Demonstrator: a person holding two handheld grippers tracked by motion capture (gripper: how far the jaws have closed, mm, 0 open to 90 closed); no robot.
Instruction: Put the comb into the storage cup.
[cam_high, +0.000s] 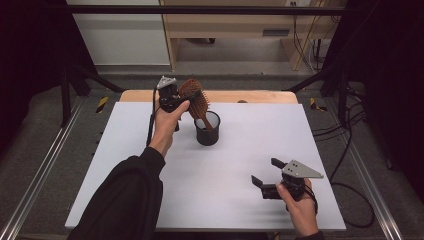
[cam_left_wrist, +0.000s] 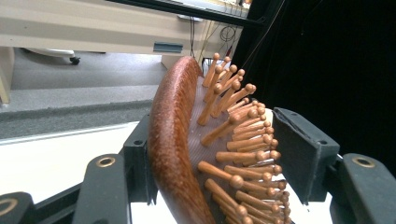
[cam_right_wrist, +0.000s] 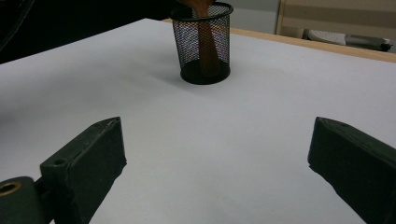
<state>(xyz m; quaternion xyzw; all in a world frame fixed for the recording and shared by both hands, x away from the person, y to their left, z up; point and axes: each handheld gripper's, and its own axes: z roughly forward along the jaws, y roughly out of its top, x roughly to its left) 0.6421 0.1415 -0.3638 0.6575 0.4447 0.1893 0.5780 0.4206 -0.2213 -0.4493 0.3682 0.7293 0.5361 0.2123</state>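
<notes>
A brown wooden hairbrush (cam_high: 199, 104) stands tilted in a black mesh cup (cam_high: 207, 131) at the back middle of the white table top, handle down inside the cup. My left gripper (cam_high: 187, 100) is shut on the brush head. In the left gripper view (cam_left_wrist: 215, 140) one pad lies against the brush's smooth back (cam_left_wrist: 170, 140) and the other meets the bristle tips. My right gripper (cam_high: 264, 171) rests low at the front right, open and holding nothing. In the right gripper view (cam_right_wrist: 217, 140) it faces the cup (cam_right_wrist: 203, 44) across bare table.
The white table top (cam_high: 240, 150) lies on a wooden table whose back edge (cam_high: 250, 96) shows behind the cup. Metal rails run along both sides. Cables (cam_high: 345, 150) hang off the right side, and wooden furniture stands on the floor beyond.
</notes>
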